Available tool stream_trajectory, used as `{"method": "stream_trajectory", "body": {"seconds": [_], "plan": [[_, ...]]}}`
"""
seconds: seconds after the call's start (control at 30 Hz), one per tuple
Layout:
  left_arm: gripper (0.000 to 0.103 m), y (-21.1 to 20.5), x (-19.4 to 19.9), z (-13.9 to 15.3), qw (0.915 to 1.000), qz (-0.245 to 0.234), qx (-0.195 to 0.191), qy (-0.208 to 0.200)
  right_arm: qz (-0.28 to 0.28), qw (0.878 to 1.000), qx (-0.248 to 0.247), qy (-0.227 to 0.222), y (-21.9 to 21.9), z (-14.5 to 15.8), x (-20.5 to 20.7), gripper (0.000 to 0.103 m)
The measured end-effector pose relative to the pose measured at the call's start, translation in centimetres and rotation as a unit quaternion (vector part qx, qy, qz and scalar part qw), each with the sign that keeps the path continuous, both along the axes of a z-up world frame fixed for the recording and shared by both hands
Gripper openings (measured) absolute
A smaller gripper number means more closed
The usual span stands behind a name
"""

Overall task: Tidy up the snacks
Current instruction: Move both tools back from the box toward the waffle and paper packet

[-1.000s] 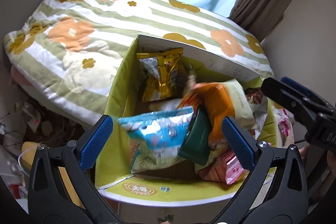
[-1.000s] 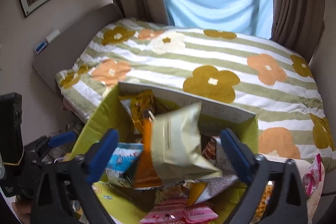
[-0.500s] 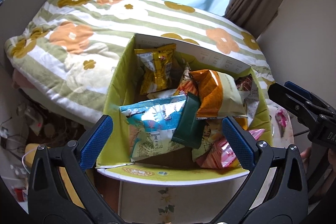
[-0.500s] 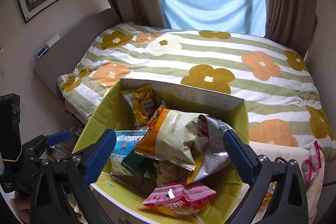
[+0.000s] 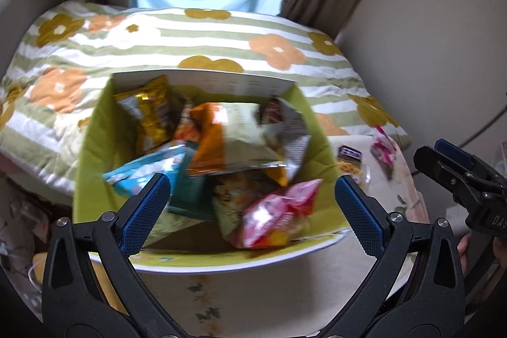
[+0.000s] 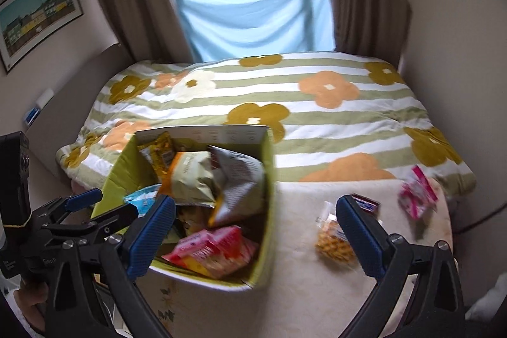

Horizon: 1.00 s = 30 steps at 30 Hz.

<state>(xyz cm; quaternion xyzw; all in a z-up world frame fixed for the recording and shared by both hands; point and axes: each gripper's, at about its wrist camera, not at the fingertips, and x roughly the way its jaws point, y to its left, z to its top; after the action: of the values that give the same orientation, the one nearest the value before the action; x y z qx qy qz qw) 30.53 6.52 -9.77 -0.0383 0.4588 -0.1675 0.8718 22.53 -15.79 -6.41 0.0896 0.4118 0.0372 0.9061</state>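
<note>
Hovering with jaws spread wide and nothing held, the right gripper (image 6: 256,220) is aimed at the table (image 6: 301,300) just right of the green box (image 6: 267,211), while the left gripper (image 5: 253,211) is likewise held wide and empty above the box's heaped packets. Three snacks are seen loose on the table: a yellow snack bag (image 6: 332,239) nearest the right gripper, a dark small bar (image 6: 366,202) just beyond it, and a pink packet (image 6: 418,195) farther right. A between-picks step is judged; next, the yellow bag must be straddled, pinched and carried to the box.
</note>
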Motion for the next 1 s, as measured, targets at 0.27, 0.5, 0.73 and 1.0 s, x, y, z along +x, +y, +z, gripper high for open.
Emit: {"method": "stream_trajectory", "body": {"seconds": [0.27, 0.5, 0.73, 1.0], "plan": [[0.103, -10.1, -2.1, 0.6, 0.9965, -0.083, -0.001, -0.001, -0.098, 0.995, 0.001, 0.013, -8.4, -0.5, -6.0, 0.101], [0.103, -18.7, -3.9, -0.8, 0.991, -0.132, 0.006, 0.02, -0.166, 0.985, 0.003, 0.036, -14.9, -2.5, -10.6, 0.101], [0.103, -24.4, -3.7, -3.6, 0.9877, -0.144, 0.032, 0.05, -0.206, 0.976, 0.019, 0.071, -19.5, -5.8, -12.8, 0.101], [0.103, -29.0, -1.6, -9.4, 0.9787, -0.161, 0.09, 0.089, -0.217, 0.963, 0.073, 0.143, -20.5, -11.5, -13.1, 0.101]]}}
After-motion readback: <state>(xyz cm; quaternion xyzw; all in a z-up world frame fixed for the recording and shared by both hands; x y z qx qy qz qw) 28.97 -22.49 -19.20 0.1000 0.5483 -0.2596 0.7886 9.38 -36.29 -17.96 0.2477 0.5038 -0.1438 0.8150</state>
